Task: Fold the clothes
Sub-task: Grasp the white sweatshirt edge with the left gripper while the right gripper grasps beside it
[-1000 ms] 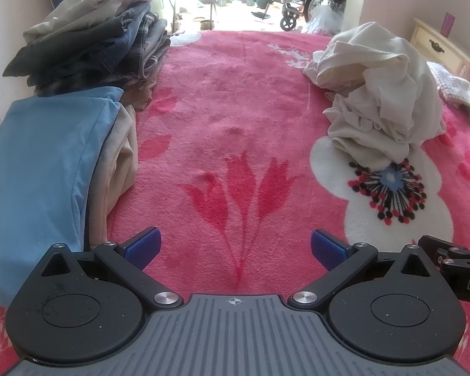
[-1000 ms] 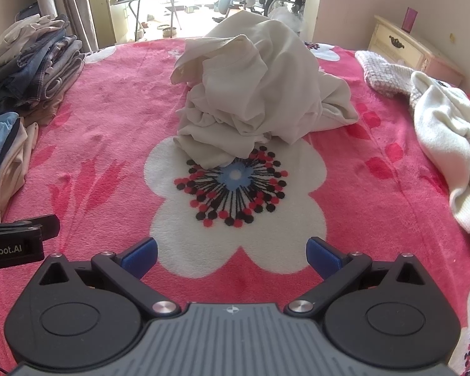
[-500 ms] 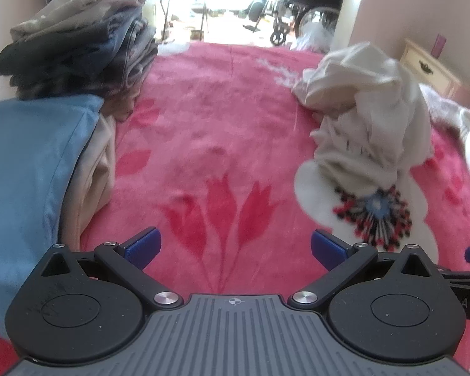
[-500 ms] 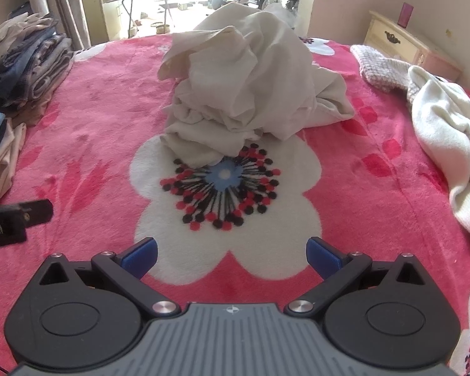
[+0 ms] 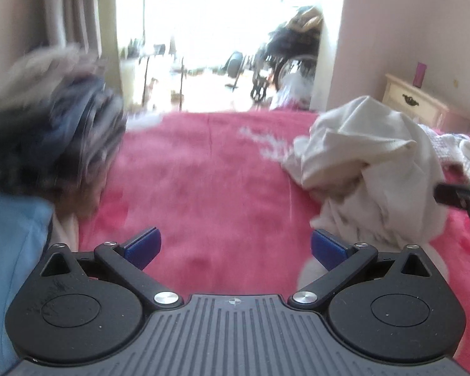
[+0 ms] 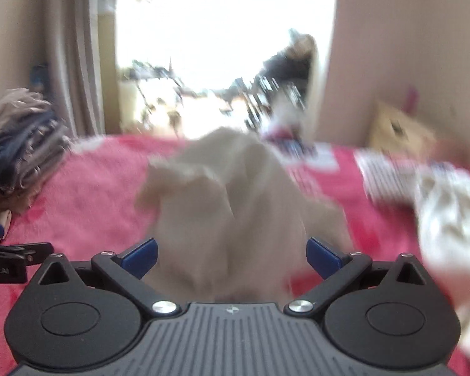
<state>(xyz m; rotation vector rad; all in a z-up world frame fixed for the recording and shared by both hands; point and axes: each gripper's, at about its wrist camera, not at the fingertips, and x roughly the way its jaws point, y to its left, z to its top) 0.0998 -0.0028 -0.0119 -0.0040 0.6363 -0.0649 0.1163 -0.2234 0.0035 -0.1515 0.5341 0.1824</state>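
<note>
A crumpled cream garment [image 6: 235, 206] lies in a heap on the pink flowered blanket [image 5: 203, 181]. It fills the middle of the blurred right wrist view, and its near part lies between the spread blue fingers. My right gripper [image 6: 231, 255] is open and right at the heap. The garment also shows at the right of the left wrist view [image 5: 369, 169]. My left gripper [image 5: 233, 247] is open and empty over bare blanket, left of the garment. The right gripper's tip [image 5: 460, 197] shows at that view's right edge.
A stack of folded dark and grey clothes [image 5: 47, 131] stands at the left, with a folded blue garment [image 5: 12, 250] nearer. More white and checked clothes [image 6: 435, 200] lie at the right. A cream nightstand [image 5: 413, 103] stands by the wall.
Both grippers have moved forward and tilted up. The right one has closed in on the cream heap, which now reaches between its fingers. Both stay open.
</note>
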